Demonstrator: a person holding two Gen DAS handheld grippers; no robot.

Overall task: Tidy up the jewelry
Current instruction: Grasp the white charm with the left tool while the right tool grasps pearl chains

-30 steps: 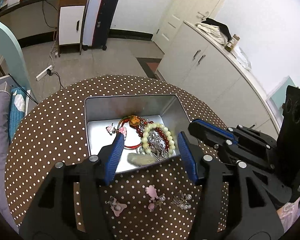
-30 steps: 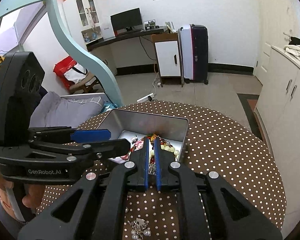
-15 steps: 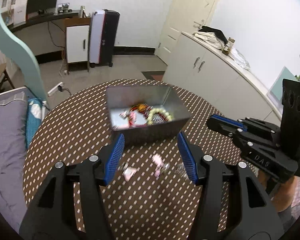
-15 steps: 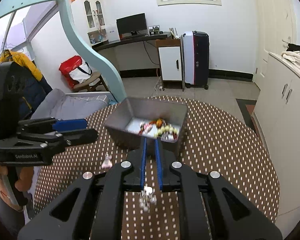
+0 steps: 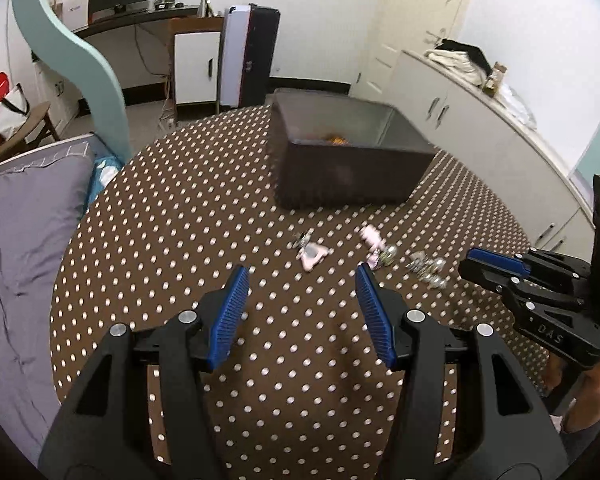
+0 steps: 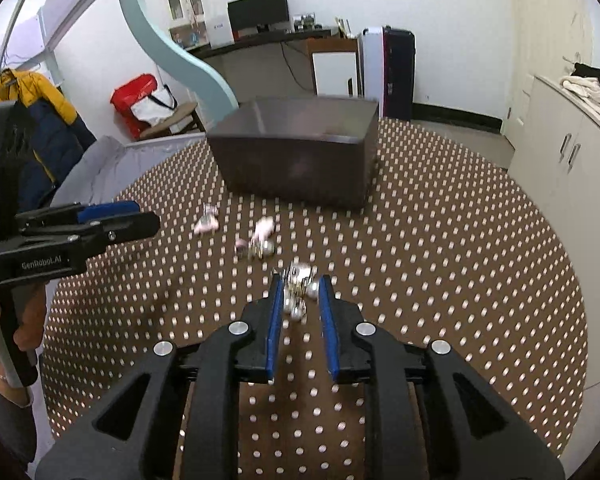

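Two grippers are over the dotted tablecloth (image 6: 440, 240), both pitched downward, with the loose jewelry lying ahead of them and the metal tin (image 6: 300, 160) beyond.

Right gripper (image 6: 299, 280): its jaws stand a little apart and have just been opening. The pearl-and-silver cluster (image 6: 298, 286) sits directly at the fingertips, between the two blue pads, lying on the cloth. Blur prevents a firm reading of contact, but a gap shows on each side, so it is judged not gripped. The cluster runs roughly along the gripper's pointing line, near end inside the jaws, far end just past the tips.

Left gripper (image 5: 302, 276): jaws stand wide apart with nothing between them. The pink flower piece (image 5: 312, 254) lies just ahead of its tips, slightly toward the right finger. The pink-and-silver piece (image 5: 376, 248) lies ahead and right, just past the right fingertip.

Judgement: the right gripper is plainly the nearer to the pearl cluster, which lies ahead and well to the right of the left gripper; the left is the nearer to the pink flower piece. The coming move turns on the cluster staying centred between the right pads as they close.

Farther on, the tin stands straight ahead of both grippers, well beyond the loose pieces; from the left wrist view a glimpse of orange shows inside it.
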